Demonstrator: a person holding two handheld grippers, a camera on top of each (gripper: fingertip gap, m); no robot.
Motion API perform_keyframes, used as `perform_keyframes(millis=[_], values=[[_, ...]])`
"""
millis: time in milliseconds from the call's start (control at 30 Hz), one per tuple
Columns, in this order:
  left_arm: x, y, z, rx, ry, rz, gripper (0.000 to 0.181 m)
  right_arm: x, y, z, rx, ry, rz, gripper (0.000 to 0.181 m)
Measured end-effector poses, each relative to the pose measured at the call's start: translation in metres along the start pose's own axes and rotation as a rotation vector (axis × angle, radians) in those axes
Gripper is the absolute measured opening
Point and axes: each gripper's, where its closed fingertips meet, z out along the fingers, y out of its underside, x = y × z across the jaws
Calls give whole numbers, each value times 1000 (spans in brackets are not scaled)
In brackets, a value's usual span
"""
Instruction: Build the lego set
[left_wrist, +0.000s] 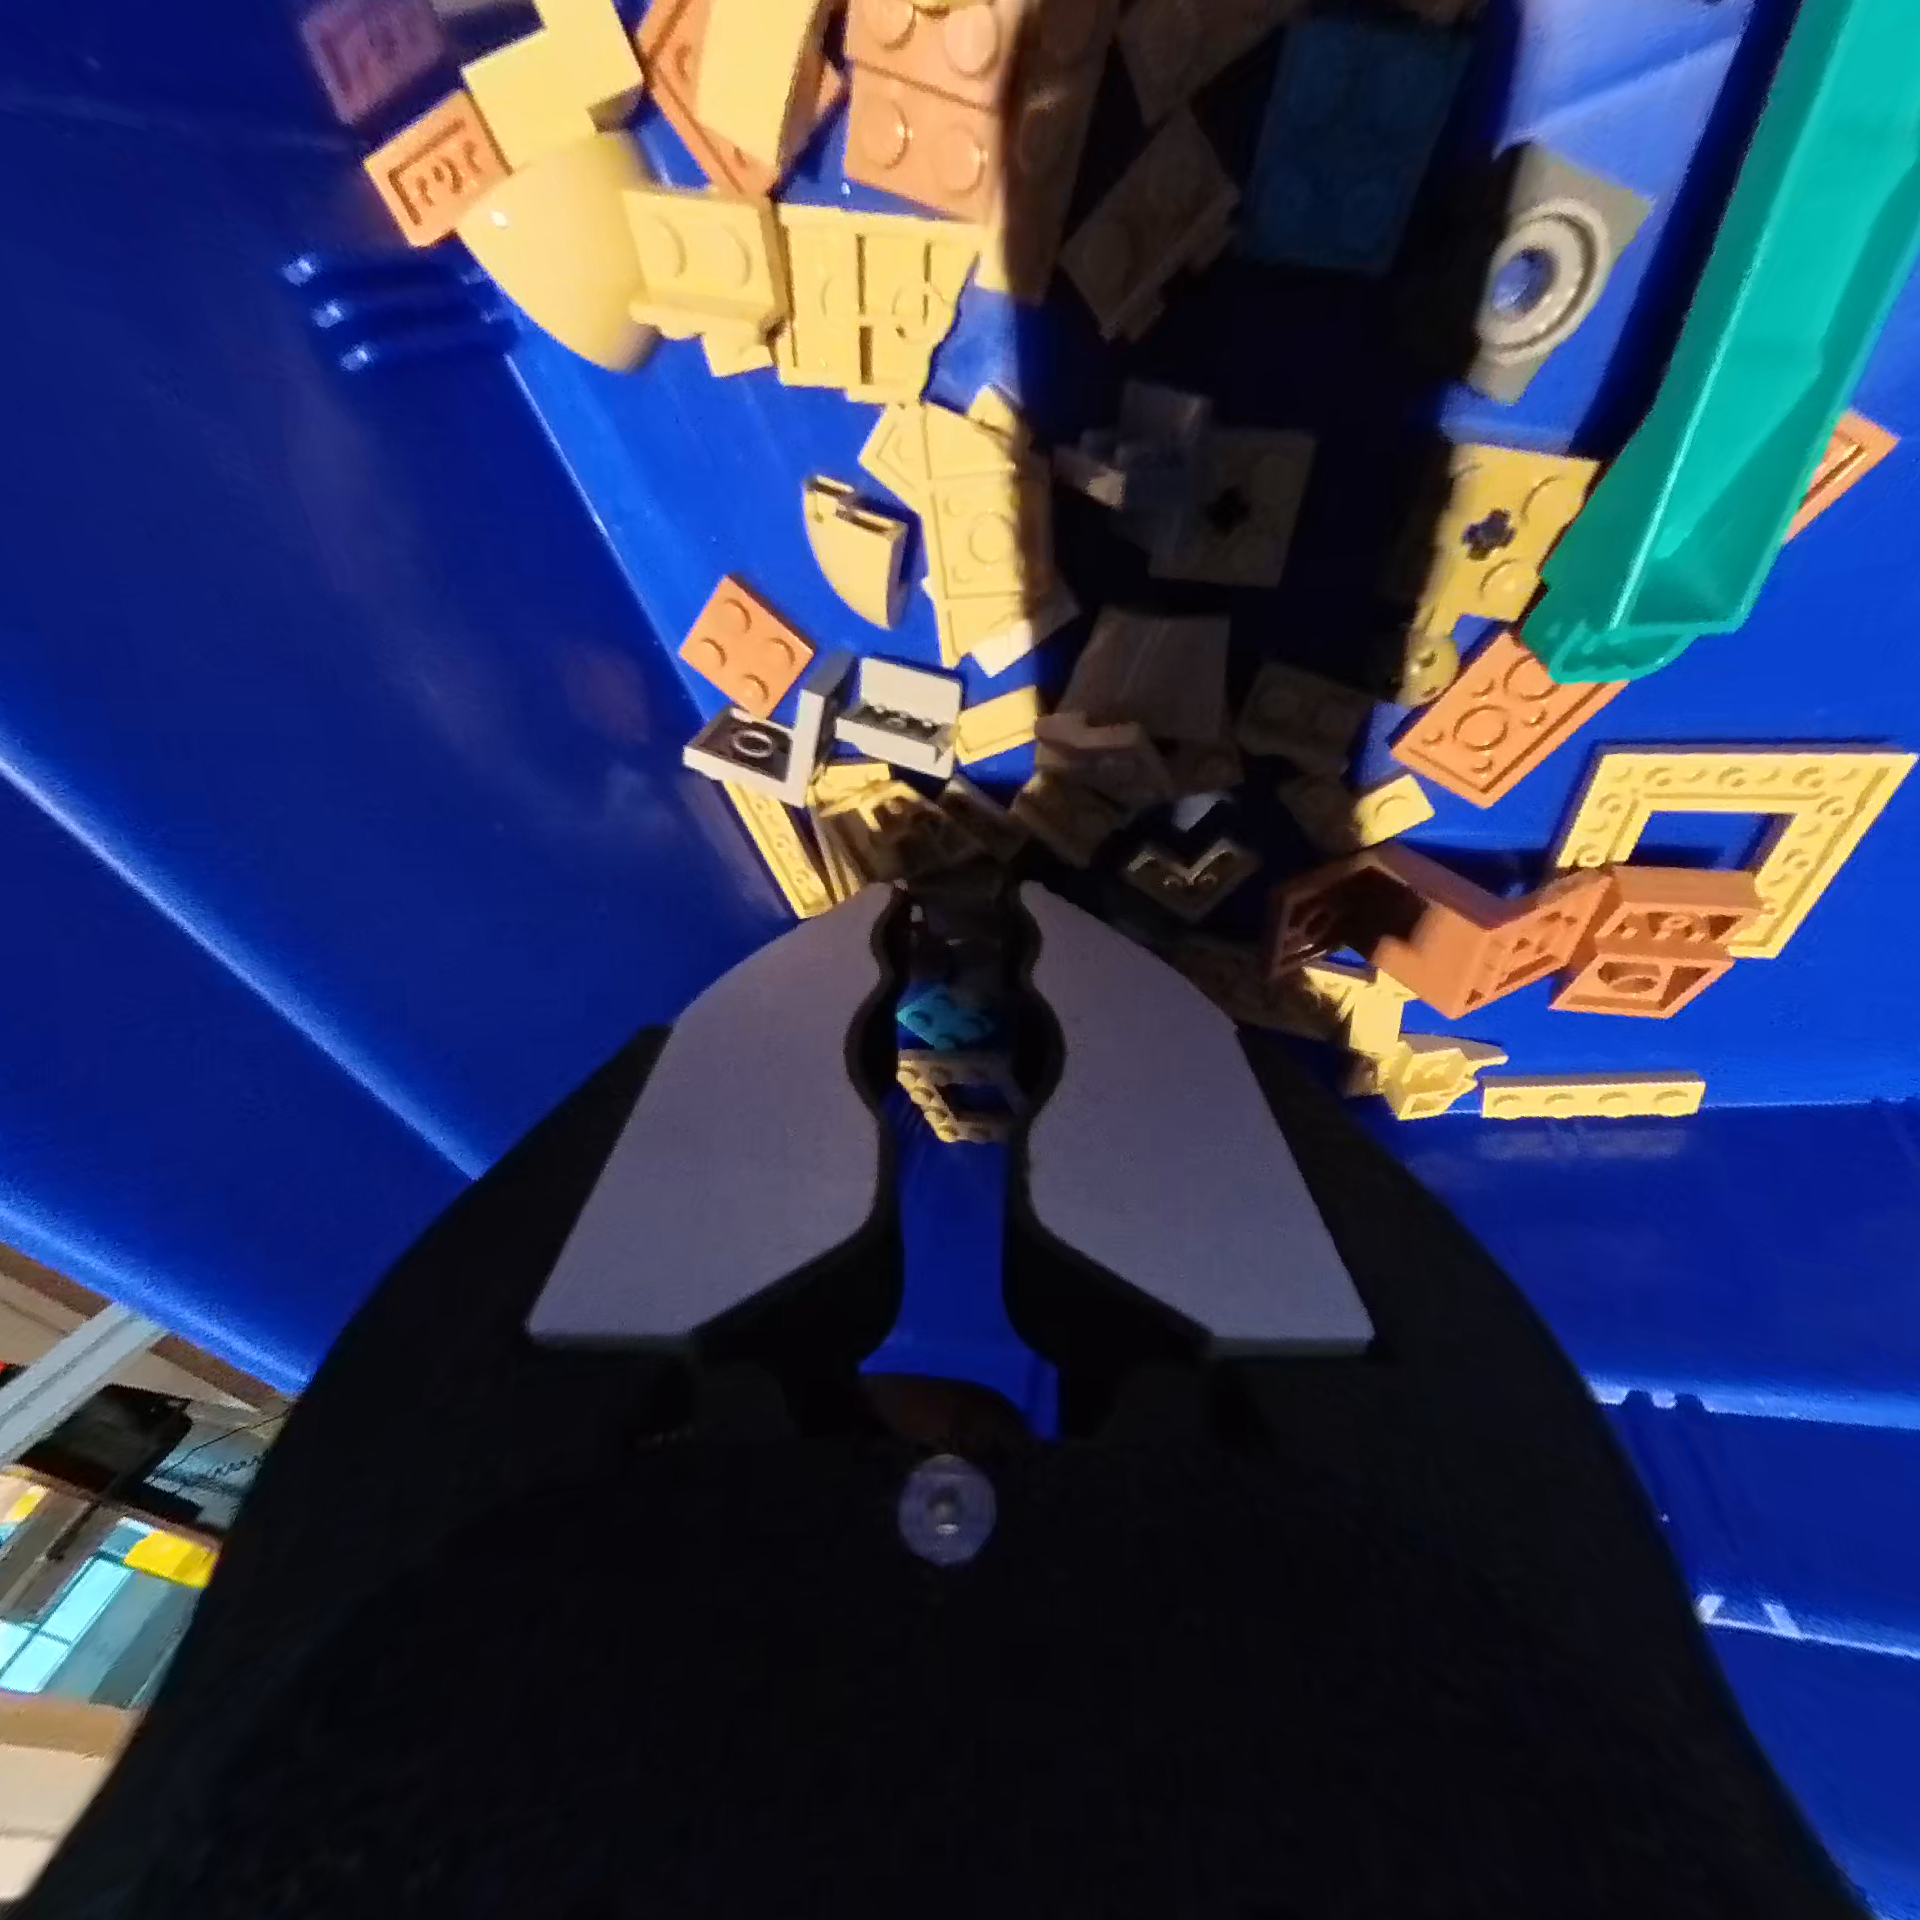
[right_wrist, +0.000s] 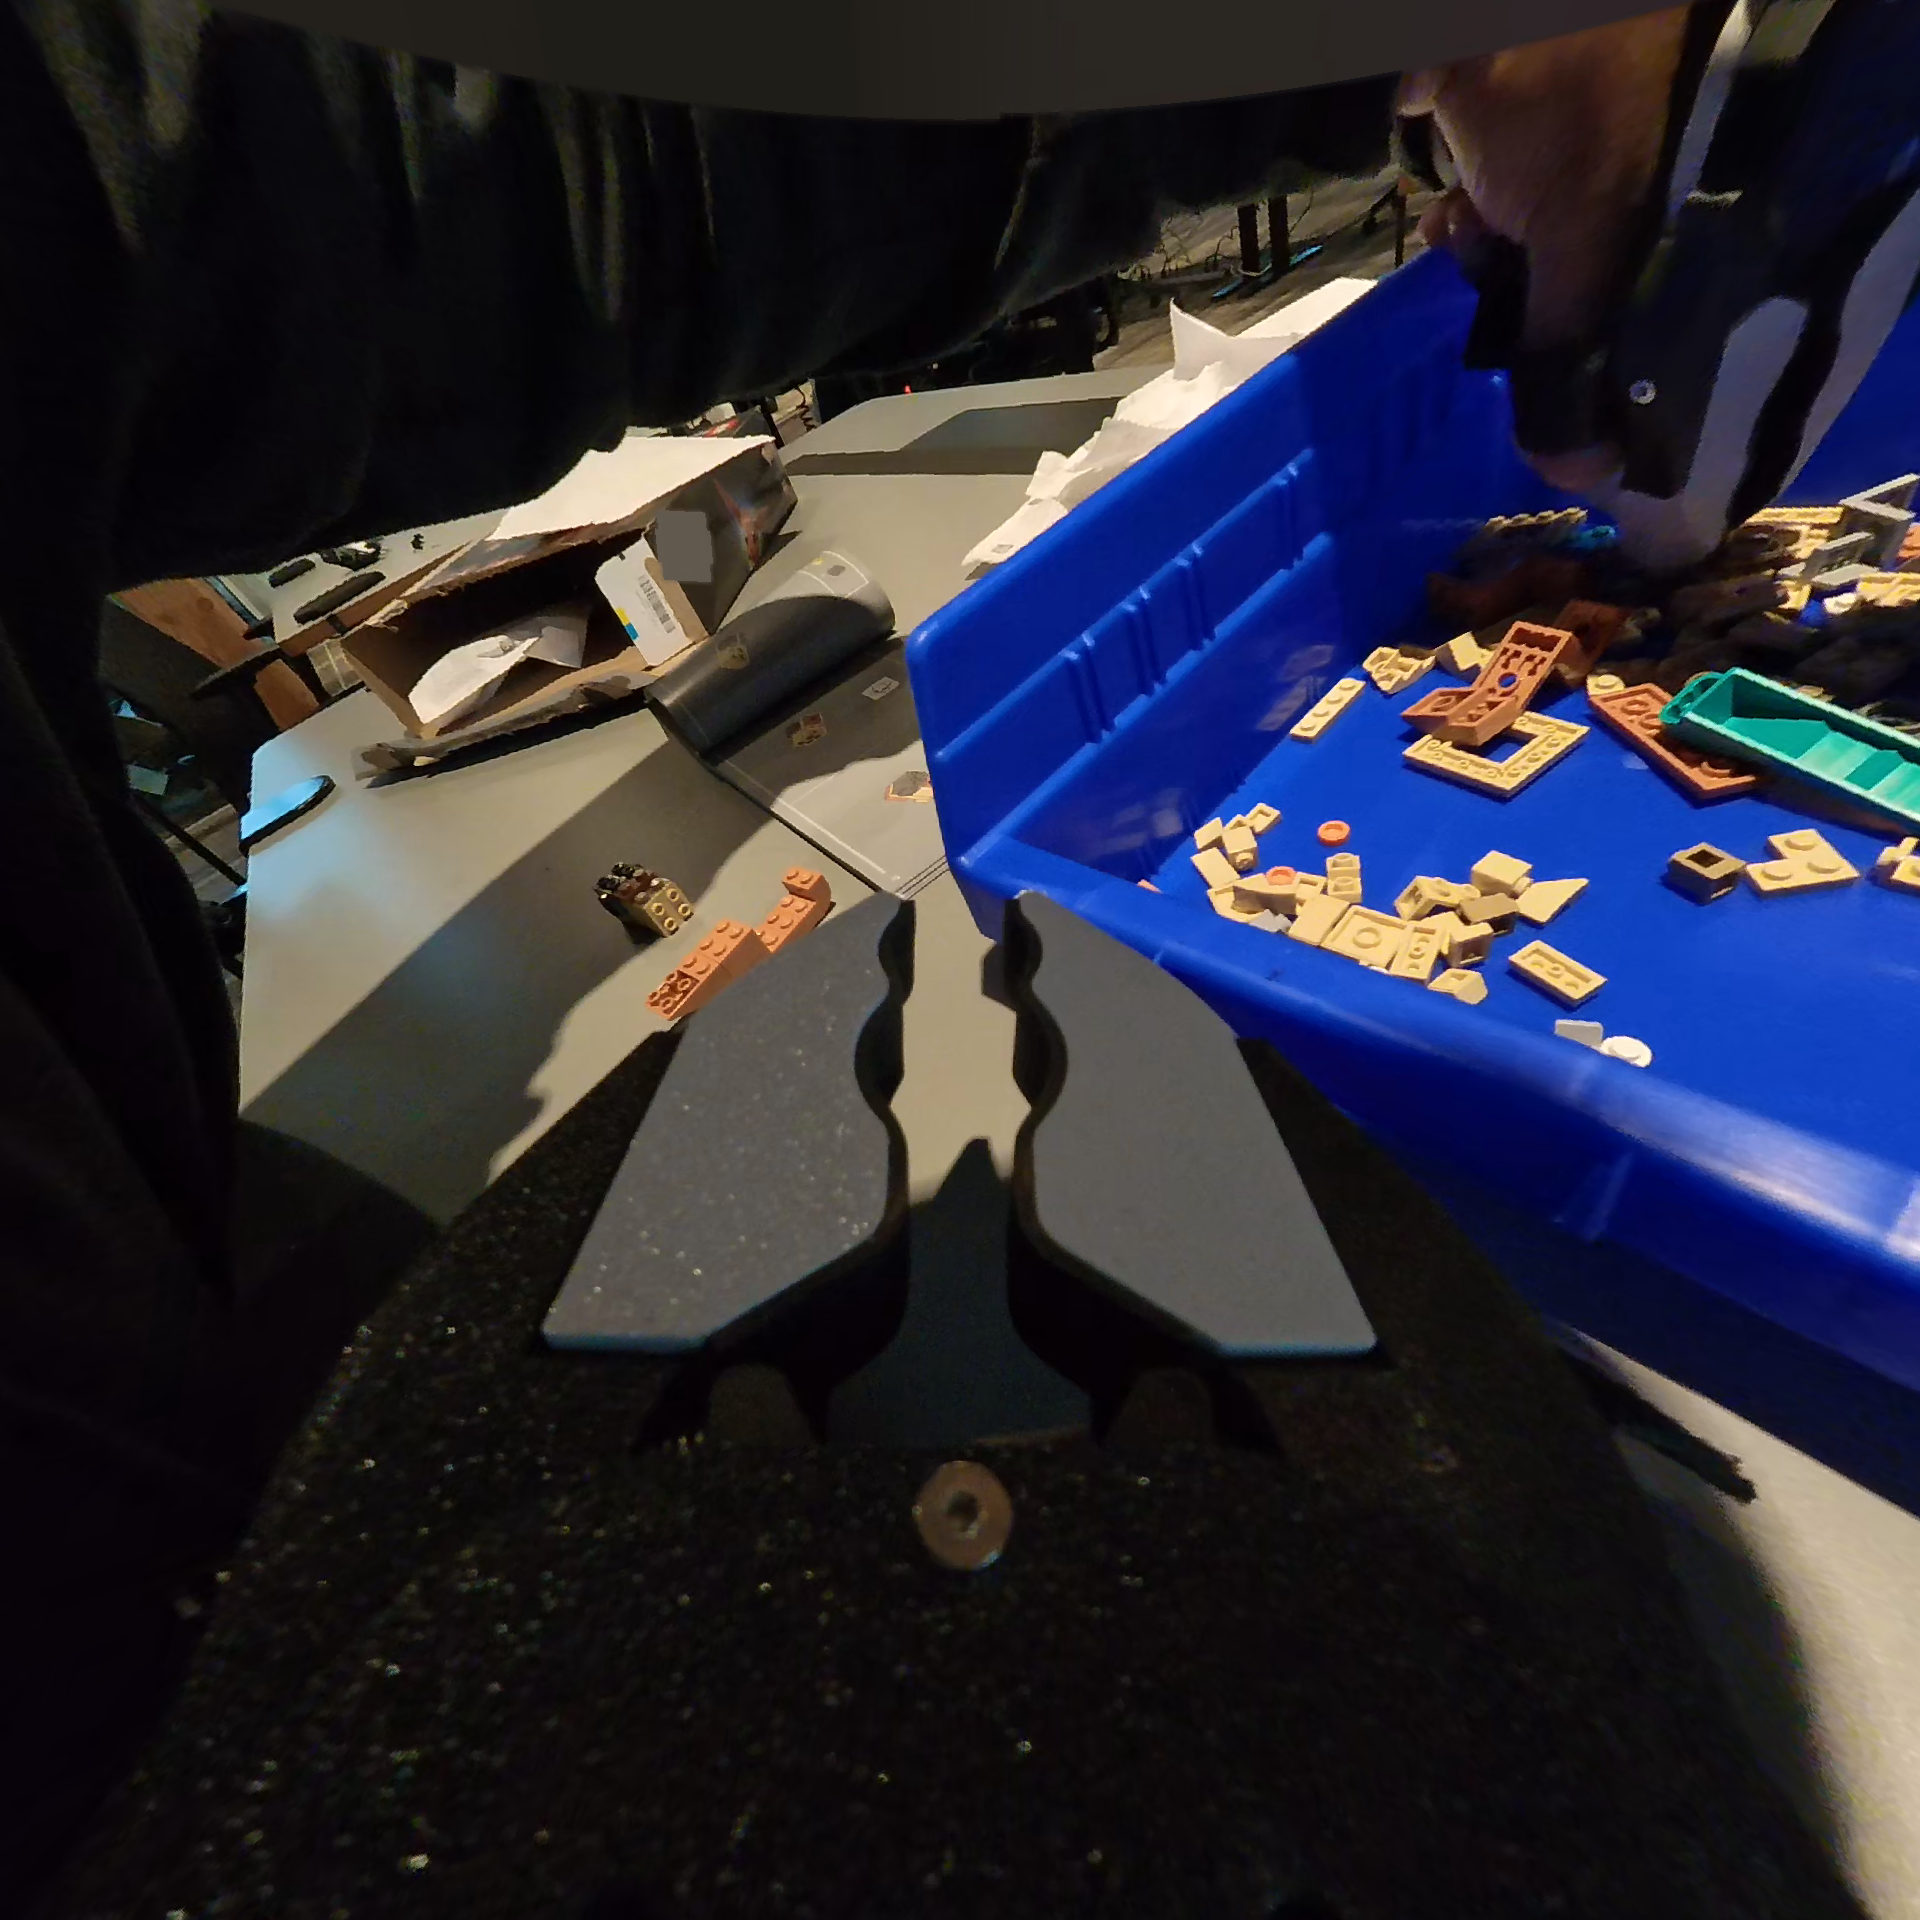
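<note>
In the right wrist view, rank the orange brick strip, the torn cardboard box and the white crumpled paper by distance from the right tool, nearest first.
1. Orange brick strip: on the table, just left of the right tool.
2. Cardboard box: farther back, left.
3. White paper: at the back, beyond the blue bin.

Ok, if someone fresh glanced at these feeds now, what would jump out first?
The bright blue bin, strewn with tan and orange lego pieces, fills the right of the right wrist view. A long teal piece lies in it. The left gripper is down in the pile, while the right gripper hovers over the grey table.
</note>
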Motion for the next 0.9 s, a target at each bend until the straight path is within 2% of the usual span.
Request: perform_keyframes(millis=[300,433,533,667,800,900], values=[[0,-3,-4,46,9,-14,16,0,0,0,2,0,0,15],[-4,-5,-21,113,-27,-33,16,1,0,0,3,1,6,15],[-3,-9,-41,220,-33,-68,16,1,0,0,1,2,3,15],[5,-25,-85,532,2,-165,16,2,-1,0,7,6,2,15],[38,-38,-167,1064,177,-333,16,4,-5,-1,29,15,-8,15],[74,-23,-228,1450,351,-459,16,2,-10,-1,63,16,-51,16]])
